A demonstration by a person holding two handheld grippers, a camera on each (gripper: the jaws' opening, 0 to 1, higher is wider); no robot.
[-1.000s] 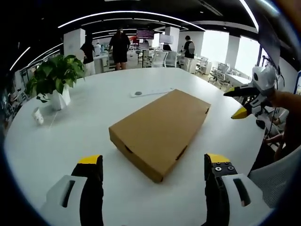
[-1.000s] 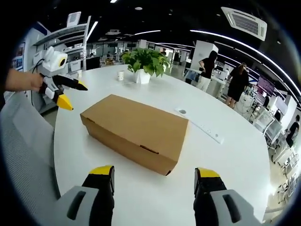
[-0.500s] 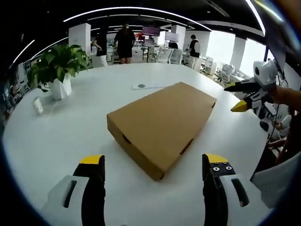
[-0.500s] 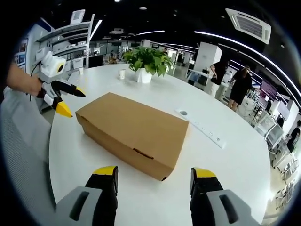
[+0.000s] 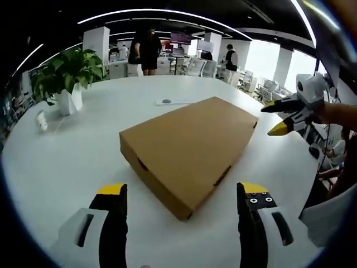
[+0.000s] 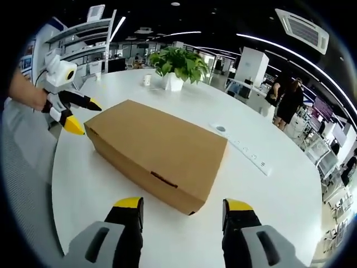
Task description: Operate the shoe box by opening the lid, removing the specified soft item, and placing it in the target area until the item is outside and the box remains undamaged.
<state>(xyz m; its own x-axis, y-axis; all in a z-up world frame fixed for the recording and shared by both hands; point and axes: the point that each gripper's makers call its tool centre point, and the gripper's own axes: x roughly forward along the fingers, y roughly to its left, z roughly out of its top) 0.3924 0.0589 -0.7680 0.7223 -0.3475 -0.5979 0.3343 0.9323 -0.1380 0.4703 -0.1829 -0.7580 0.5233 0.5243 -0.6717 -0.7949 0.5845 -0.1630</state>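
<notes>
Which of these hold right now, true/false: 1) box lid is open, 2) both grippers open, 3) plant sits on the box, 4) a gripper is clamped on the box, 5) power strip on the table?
1) False: the shoe box is closed, lid flat.
2) True: left gripper and right gripper both stand open.
3) False: the potted plant stands on the table, apart from the box.
4) False: neither gripper touches the box.
5) True: a white power strip lies beyond the box.
</notes>
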